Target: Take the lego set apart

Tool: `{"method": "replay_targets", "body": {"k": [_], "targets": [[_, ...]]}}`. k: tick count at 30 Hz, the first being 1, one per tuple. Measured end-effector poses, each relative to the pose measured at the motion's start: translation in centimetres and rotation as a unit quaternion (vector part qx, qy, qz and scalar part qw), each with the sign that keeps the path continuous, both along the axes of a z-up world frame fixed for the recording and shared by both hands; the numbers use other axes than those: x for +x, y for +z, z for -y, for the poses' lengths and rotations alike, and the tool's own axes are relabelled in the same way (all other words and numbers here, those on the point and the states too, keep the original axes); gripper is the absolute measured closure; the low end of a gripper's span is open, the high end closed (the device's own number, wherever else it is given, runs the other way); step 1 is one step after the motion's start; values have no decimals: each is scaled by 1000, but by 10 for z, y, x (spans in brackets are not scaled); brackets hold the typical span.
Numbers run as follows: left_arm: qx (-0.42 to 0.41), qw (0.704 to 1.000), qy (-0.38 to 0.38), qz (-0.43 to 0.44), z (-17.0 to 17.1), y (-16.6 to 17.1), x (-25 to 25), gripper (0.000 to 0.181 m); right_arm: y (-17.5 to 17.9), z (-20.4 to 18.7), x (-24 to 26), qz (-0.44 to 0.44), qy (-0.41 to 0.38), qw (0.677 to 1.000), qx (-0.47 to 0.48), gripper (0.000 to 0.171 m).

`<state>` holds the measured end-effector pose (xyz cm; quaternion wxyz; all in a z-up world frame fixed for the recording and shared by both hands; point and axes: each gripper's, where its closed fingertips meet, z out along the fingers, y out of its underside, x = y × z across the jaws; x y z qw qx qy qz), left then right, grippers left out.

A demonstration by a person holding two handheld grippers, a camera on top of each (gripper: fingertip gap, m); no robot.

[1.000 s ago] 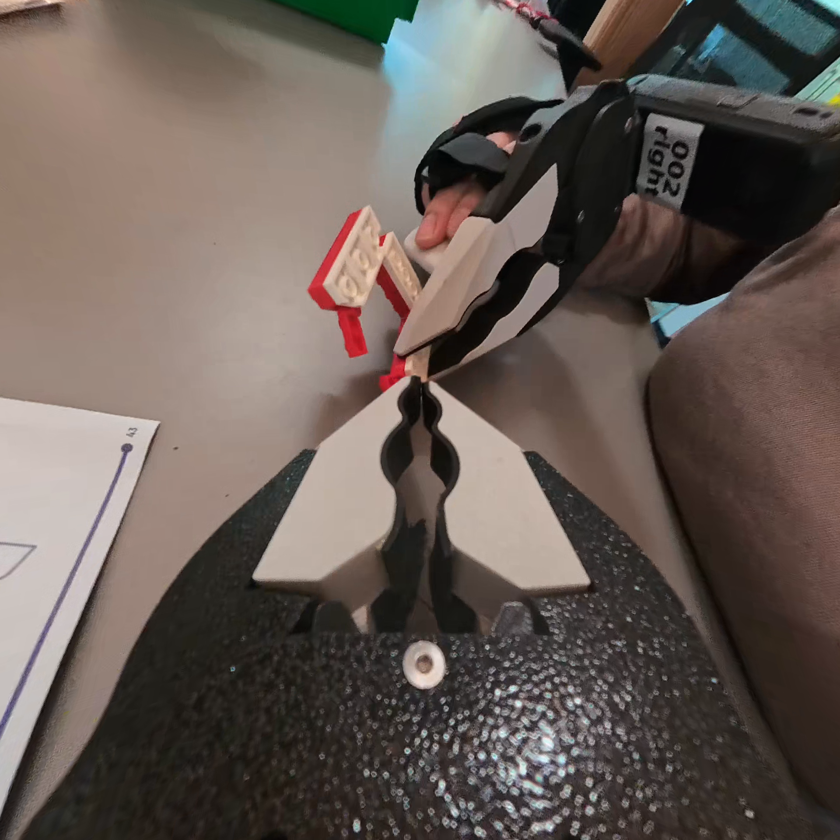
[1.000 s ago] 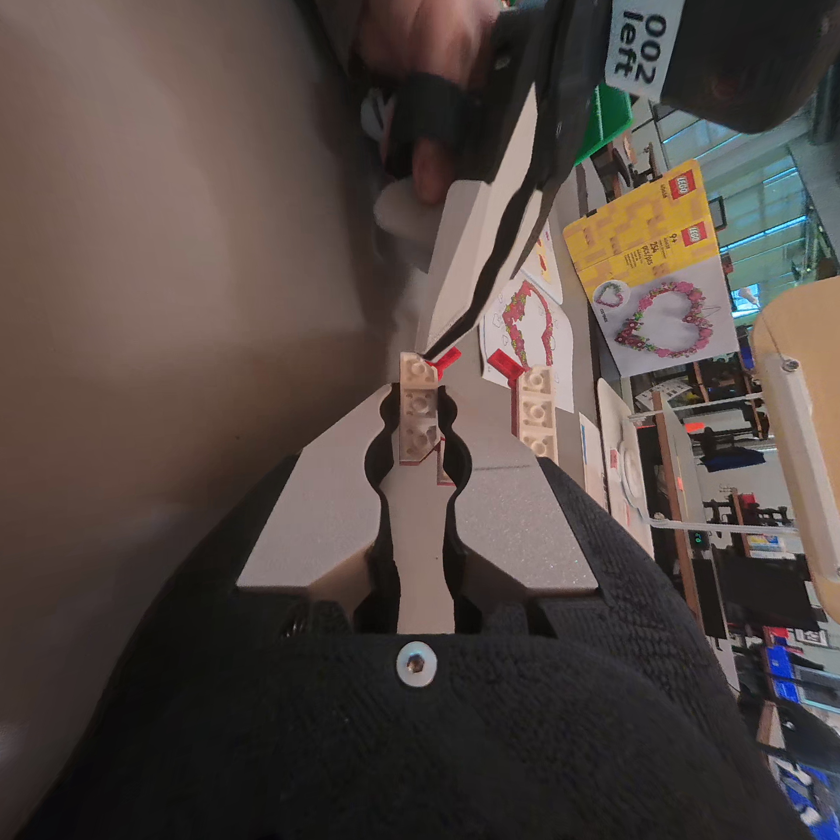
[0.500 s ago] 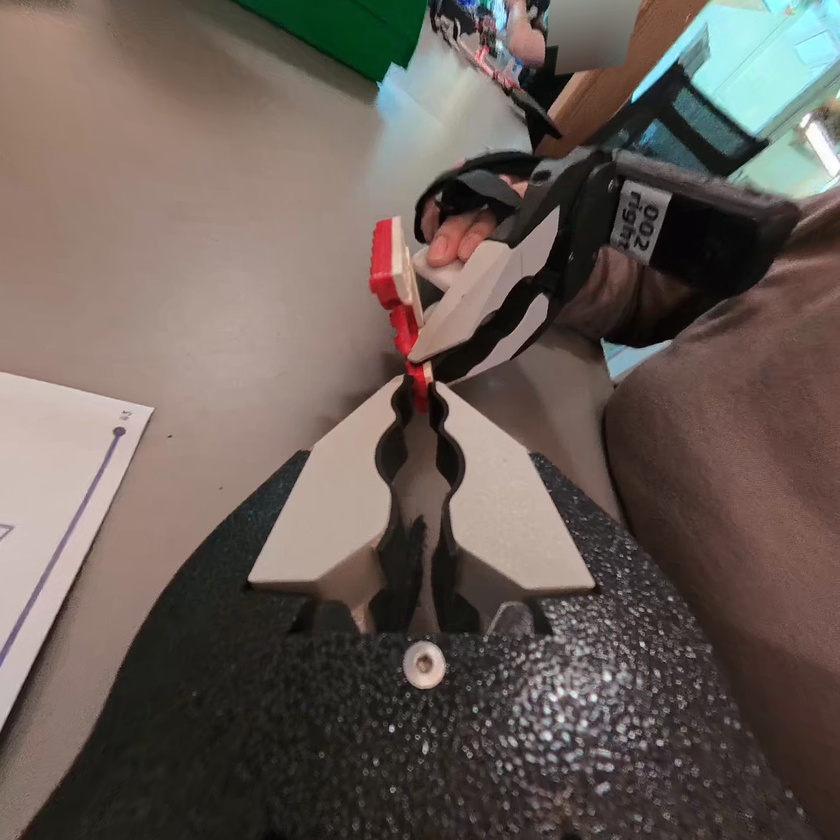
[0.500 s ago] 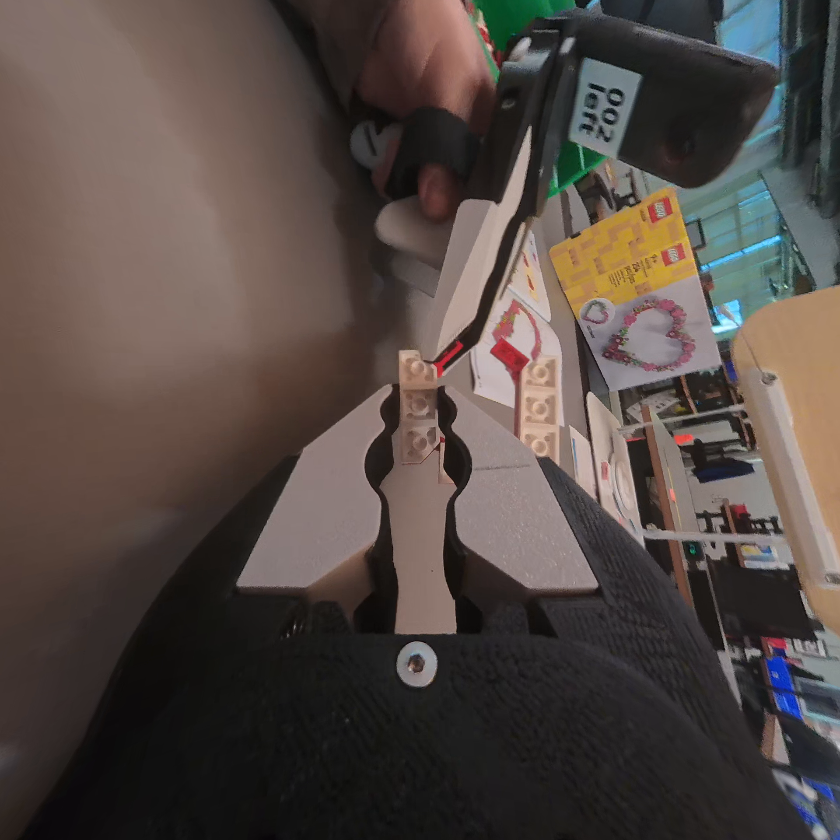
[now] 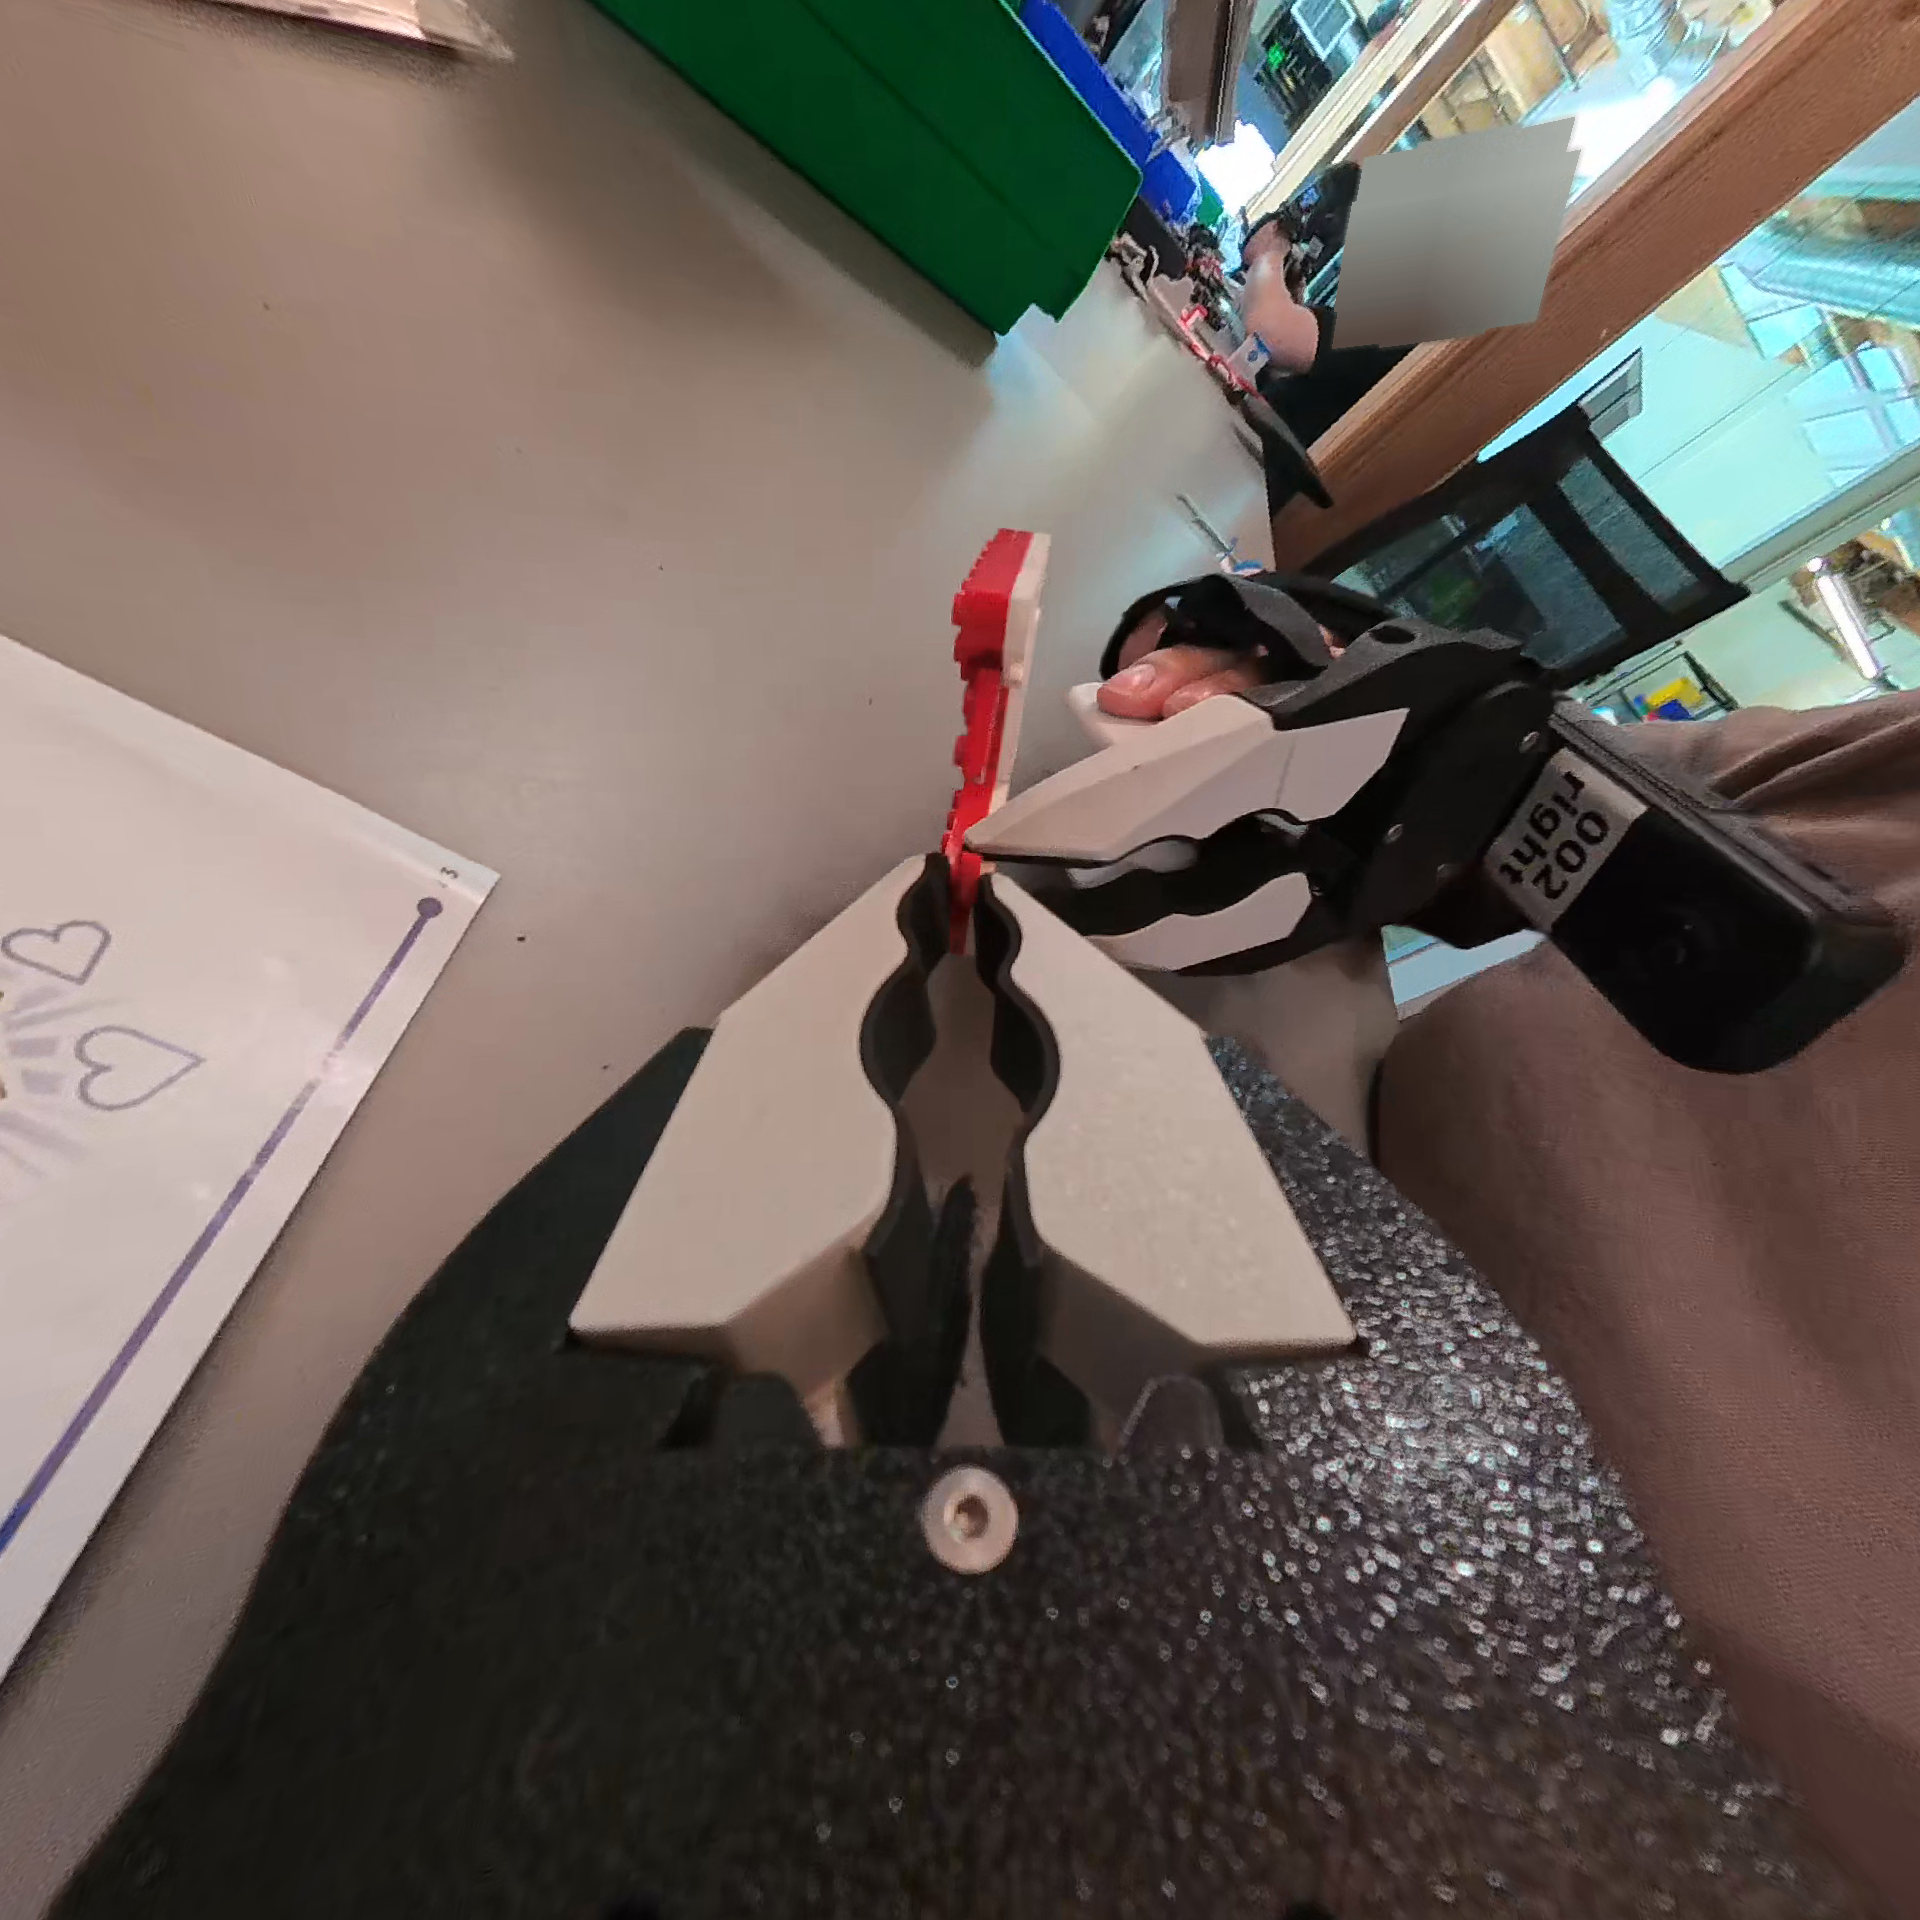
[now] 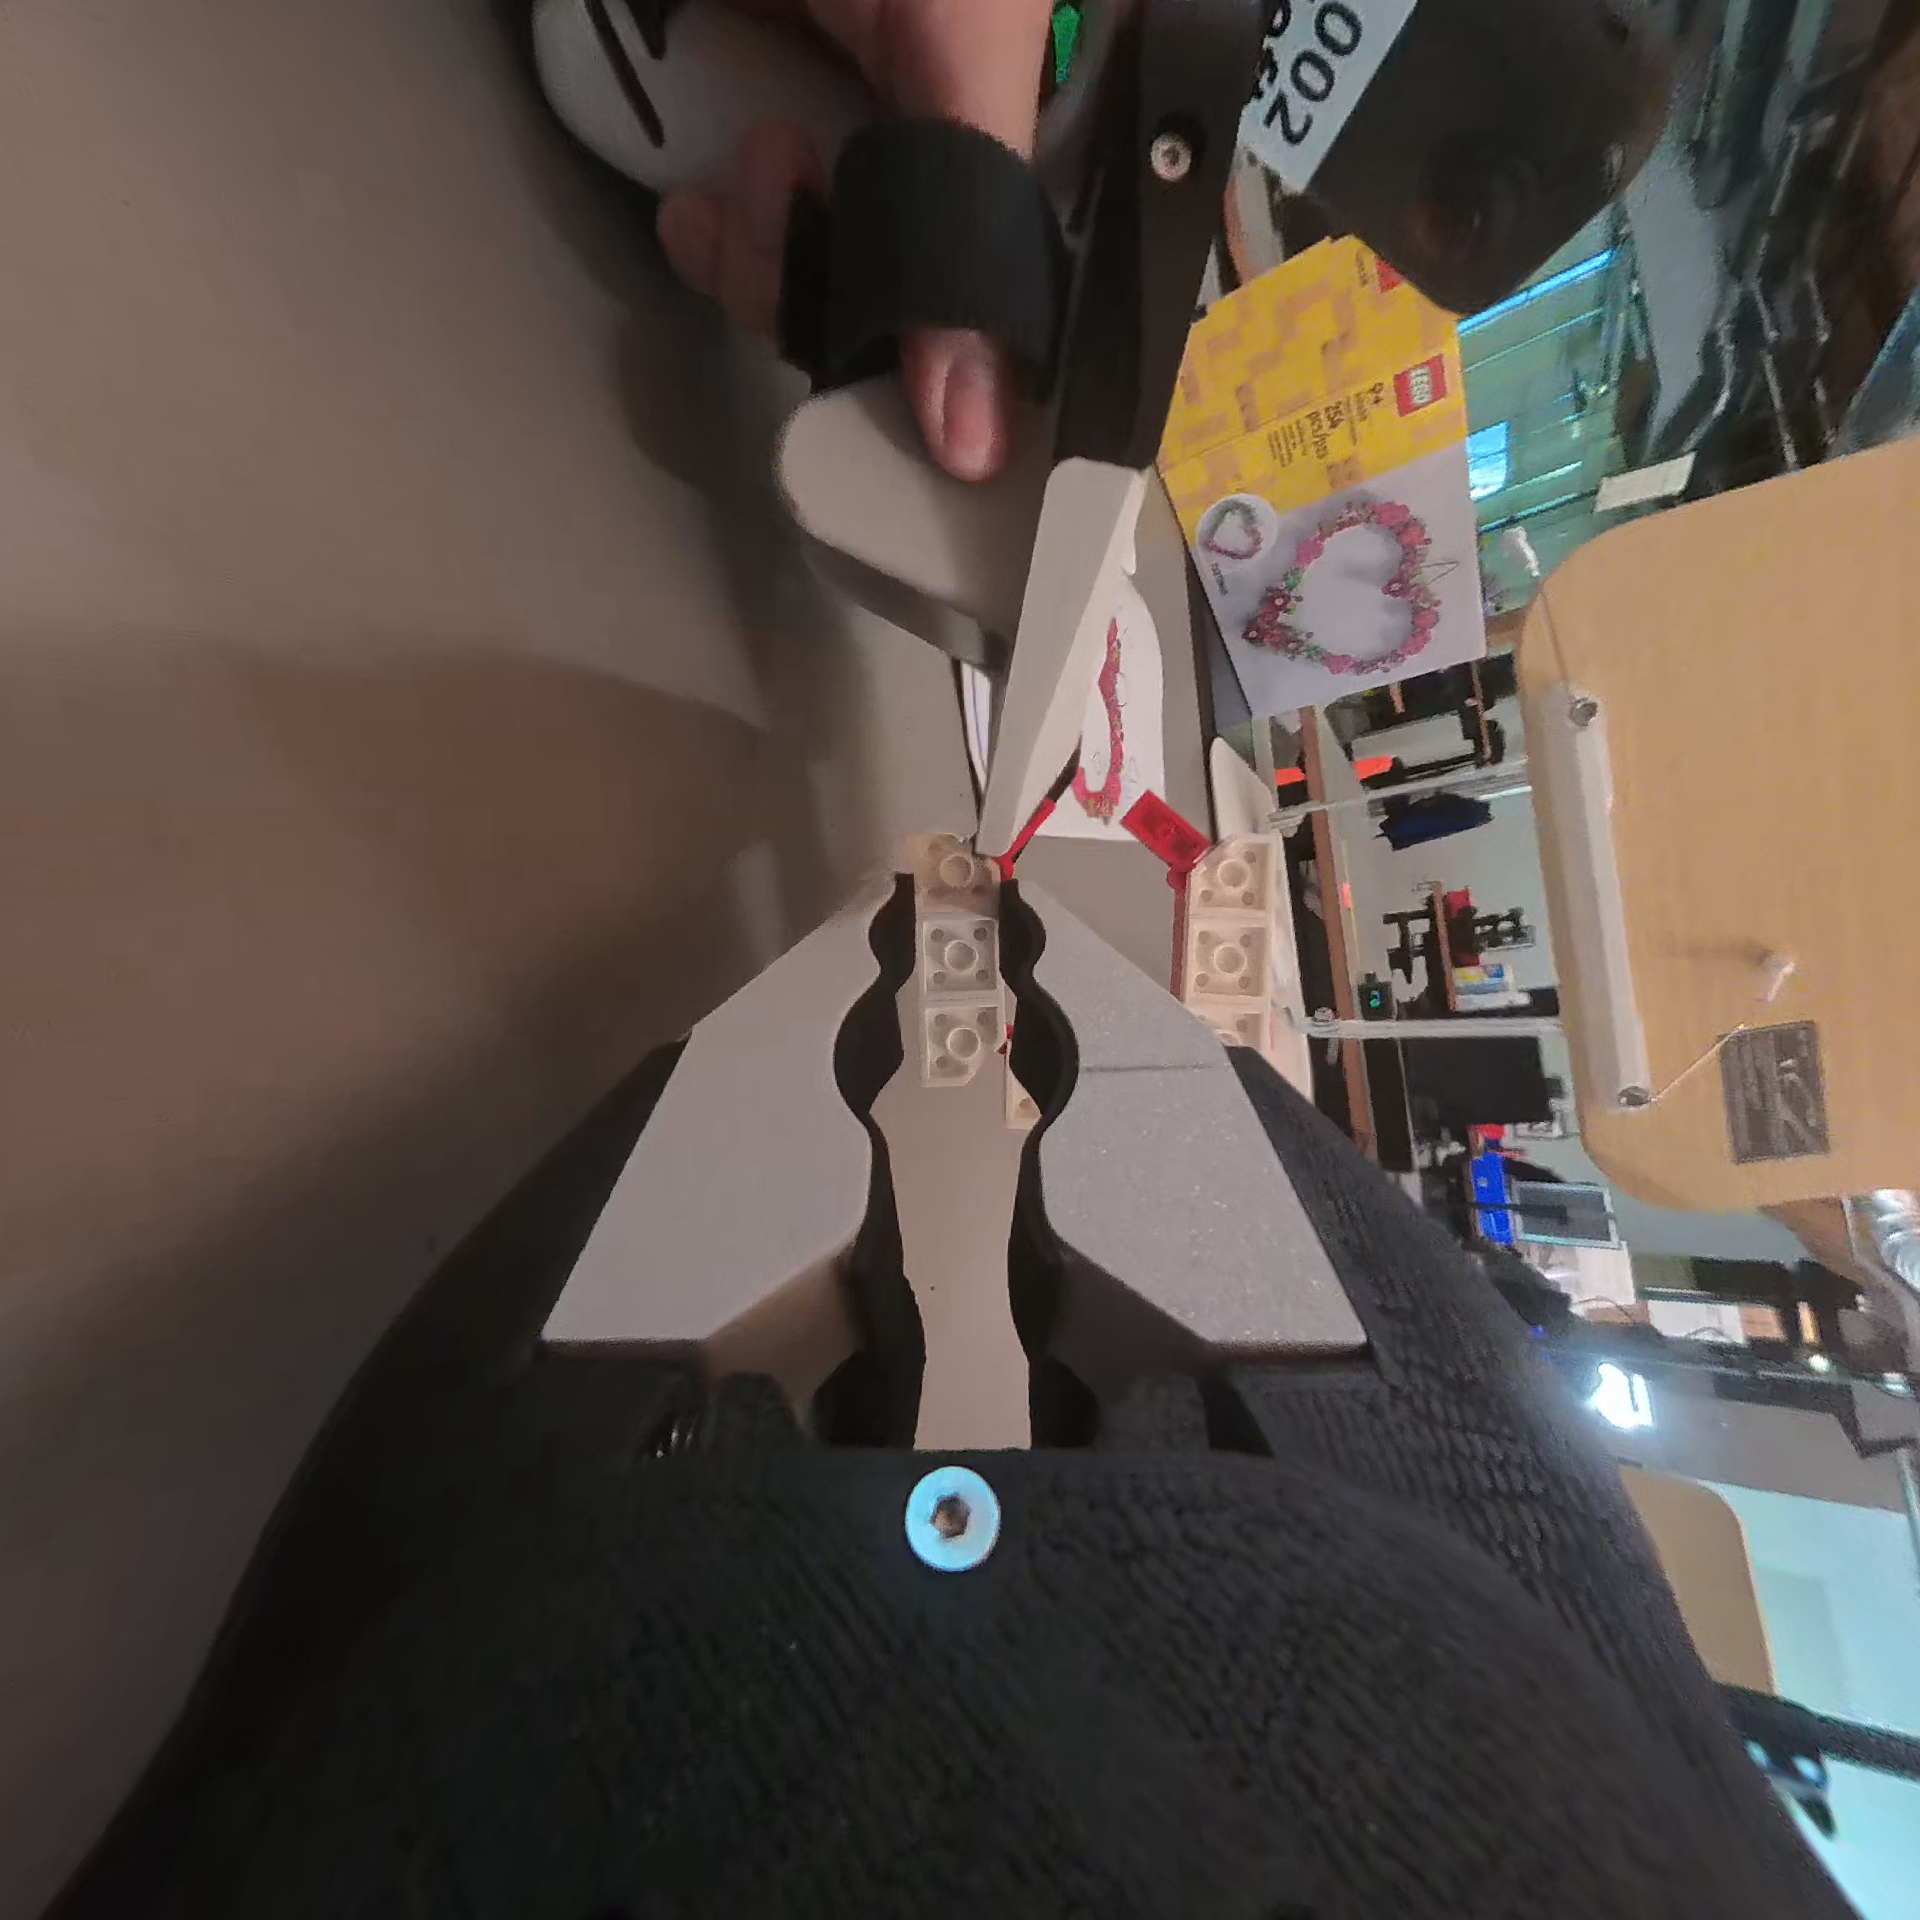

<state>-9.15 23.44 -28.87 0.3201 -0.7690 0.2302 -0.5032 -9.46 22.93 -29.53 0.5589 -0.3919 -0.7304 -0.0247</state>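
The lego set is a small red and white plate assembly held above the grey table, seen edge-on in the left wrist view. My left gripper is shut on its red lower end. My right gripper comes in from the right and pinches the set just above. In the right wrist view, my right gripper is shut on a strip of white plates. The left gripper reaches down from above onto a thin red piece beside it. A second white strip with a red clip sticks out to the right.
A printed instruction sheet lies on the table at left. A green bin stands at the back. A yellow lego box and a heart-picture sheet lie beyond. A brown sleeve fills the right side. Only a small space, under 4 cm, lies between the two pairs of fingers.
The set has turned from showing its studded face to edge-on in the left wrist view. Both grippers have tilted and kept their hold; the left gripper looms closer in the right wrist view.
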Motion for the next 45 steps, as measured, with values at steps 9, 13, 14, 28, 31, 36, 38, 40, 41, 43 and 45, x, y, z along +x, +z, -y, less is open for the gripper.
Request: {"method": "replay_targets", "body": {"k": [9,13,14,28,31,36,38,40,41,43,45], "targets": [[-17,999,-51,9,13,-1,7,179,2,15,7,-17,59,998,29,157],[-31,996,-70,36,17,4,8,179,8,20,7,-80,83,978,-173,157],[-31,996,-70,34,17,4,8,178,8,21,7,-87,87,969,-215,156],[0,999,-37,-5,8,-3,1,179,21,29,9,-86,127,777,-610,157],[-16,999,-17,32,0,4,-6,179,25,21,10,-106,116,763,-628,156],[-1,1000,2,-14,-4,-6,-7,179,22,8,12,-120,92,851,-503,157],[-5,1000,5,-24,-5,-9,-7,179,16,0,18,-113,72,888,-440,157],[-9,1000,15,-20,-7,-9,-9,179,3,7,25,-63,75,898,-428,157],[-14,1000,21,-16,-9,-9,-11,179,-3,13,28,-35,83,896,-434,157],[-23,999,28,-5,-11,-8,-14,179,-15,21,32,11,85,892,-443,156],[-28,999,31,1,-12,-7,-15,179,-21,21,32,32,74,897,-435,136]]}}
